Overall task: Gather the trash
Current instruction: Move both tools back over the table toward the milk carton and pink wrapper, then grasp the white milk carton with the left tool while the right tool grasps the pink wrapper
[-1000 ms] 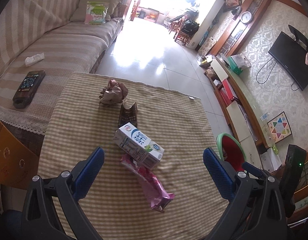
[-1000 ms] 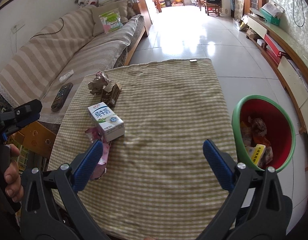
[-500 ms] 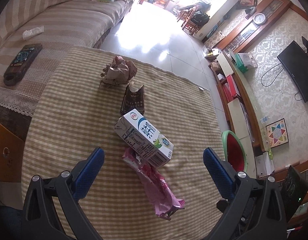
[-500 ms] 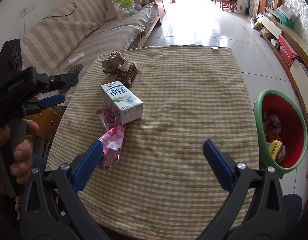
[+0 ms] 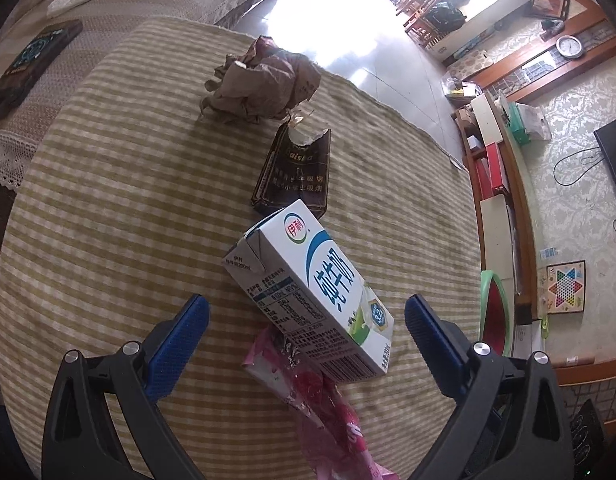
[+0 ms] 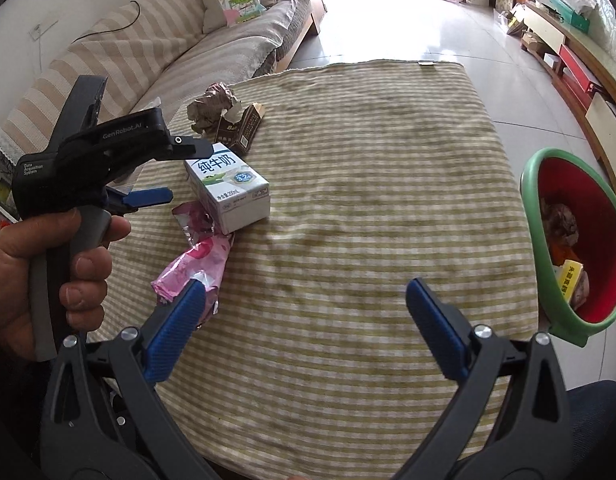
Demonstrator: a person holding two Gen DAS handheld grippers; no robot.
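Striped olive tablecloth (image 5: 108, 208) carried a white milk carton (image 5: 319, 296) overlapping a pink foil wrapper (image 5: 323, 412).
Left gripper (image 5: 306, 322) stood spread astride the carton, right gripper (image 6: 306, 308) spread and empty; closing at six o'clock risked snagging the wrapper.

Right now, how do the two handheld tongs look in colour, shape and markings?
Both tongs are alike: black plastic arms in a V, silver screws at the joints, and blue textured pads on the fingertips. The left tongs, seen from the right wrist view, carry white print reading "GenRobot.AI" and a grey trigger. The right tongs show no print.
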